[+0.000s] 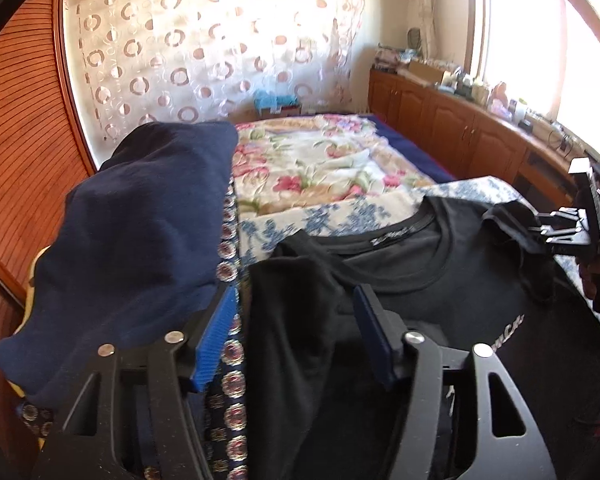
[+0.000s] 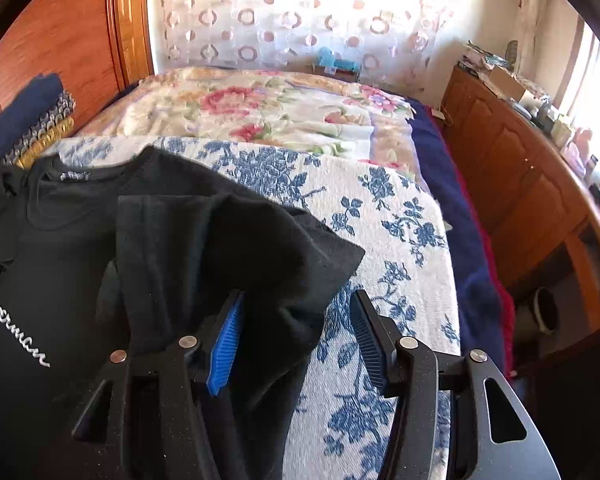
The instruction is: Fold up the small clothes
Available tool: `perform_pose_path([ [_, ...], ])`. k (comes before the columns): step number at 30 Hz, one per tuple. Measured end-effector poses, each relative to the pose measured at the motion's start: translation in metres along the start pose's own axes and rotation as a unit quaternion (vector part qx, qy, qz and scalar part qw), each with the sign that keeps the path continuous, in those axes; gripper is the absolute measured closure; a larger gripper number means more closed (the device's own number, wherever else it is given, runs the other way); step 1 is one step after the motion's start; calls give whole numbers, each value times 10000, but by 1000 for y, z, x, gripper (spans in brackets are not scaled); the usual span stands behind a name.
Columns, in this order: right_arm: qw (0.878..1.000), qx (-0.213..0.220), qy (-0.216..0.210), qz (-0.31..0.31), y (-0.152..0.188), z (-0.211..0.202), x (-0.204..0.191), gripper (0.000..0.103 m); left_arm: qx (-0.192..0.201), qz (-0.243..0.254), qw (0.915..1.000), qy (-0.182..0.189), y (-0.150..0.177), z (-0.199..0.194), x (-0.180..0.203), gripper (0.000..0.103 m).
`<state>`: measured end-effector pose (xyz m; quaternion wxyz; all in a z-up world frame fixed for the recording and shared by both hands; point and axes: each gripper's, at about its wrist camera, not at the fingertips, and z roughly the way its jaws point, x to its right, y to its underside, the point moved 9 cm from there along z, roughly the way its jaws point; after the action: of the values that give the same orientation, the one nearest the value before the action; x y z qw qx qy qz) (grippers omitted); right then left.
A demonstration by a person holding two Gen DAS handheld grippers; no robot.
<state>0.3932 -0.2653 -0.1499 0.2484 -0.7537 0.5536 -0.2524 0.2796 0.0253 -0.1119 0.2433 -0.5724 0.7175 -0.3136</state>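
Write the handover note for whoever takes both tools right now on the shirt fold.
Left tool: open, left sleeve lying between its pads, not pinched.
Right tool: open, right sleeve draped over its left pad, not pinched.
Black T-shirt: face up on the blue floral towel on the bed, collar away from you. A navy garment sits on a pile to the left.
Done: both sleeves are folded in over the chest.
Left: smooth the sleeves, fold the body, set it aside.
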Motion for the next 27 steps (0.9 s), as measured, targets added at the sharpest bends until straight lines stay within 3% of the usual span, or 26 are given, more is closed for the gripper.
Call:
perform_pose_path([
  [5,9997,159,-98,162,0,2,10,38,-332,264,9989,221,5,16,18,58],
  [10,9990,152,-258,319,7,5,18,37,-718,364,9967,-40,11,41,21,57],
  [12,9991,146,-249,321,7,4,18,37,-826,410,9956,-166,11,50,19,49],
  [16,9991,139,-228,338,6,3,17,36,-925,546,9936,-352,14,62,19,51],
  [17,9991,136,-217,343,7,2,17,35,-933,581,9932,-377,16,62,19,61],
  [18,9991,133,-209,346,7,2,17,35,-940,609,9930,-382,17,62,19,78],
  [20,9991,128,-209,349,6,3,17,34,-843,573,9942,-356,12,57,18,93],
  [24,9991,128,-204,350,5,2,16,34,-261,281,9981,-472,-15,22,-1,96],
  [27,9991,127,-216,355,5,3,17,34,-70,164,9985,-523,-27,5,-16,96],
])
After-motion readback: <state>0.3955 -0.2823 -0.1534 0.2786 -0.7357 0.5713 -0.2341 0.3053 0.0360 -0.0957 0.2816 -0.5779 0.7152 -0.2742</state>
